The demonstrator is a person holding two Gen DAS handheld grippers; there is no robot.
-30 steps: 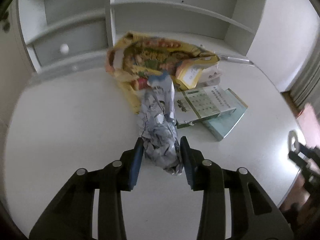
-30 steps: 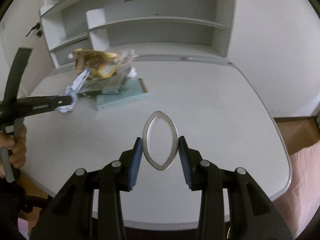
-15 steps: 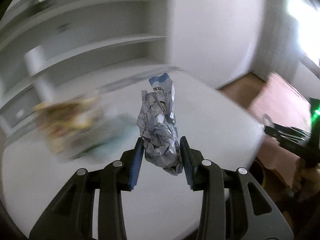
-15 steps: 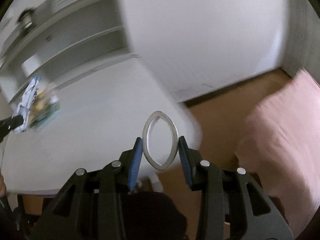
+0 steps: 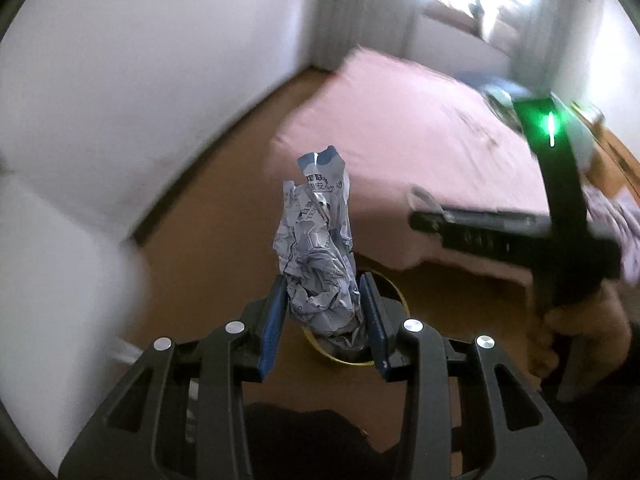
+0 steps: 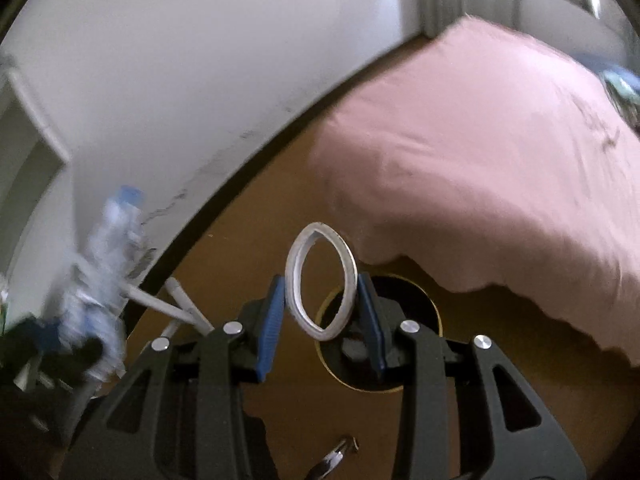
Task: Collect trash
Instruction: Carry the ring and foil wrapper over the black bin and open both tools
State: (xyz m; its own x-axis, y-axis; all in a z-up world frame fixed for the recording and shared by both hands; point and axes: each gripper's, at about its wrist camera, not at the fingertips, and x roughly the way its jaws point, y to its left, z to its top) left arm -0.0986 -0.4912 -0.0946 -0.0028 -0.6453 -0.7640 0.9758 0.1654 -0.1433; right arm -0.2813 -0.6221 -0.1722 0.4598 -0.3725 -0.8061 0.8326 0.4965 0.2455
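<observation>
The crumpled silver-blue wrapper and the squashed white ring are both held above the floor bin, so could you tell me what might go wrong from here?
1. The crumpled silver-blue wrapper stands tall above the left gripper; on release it may tip past the round gold-rimmed bin.
2. The squashed white ring in the right gripper looks sprung and might bounce off the rim.
3. The pink bedspread hangs close beside the bin, so a stray piece could land under it.

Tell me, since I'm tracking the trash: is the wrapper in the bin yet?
Out. The wrapper sits clamped in the left claw above the bin.

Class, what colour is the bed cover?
Pink; the bed cover shows best in the right wrist view.
</observation>
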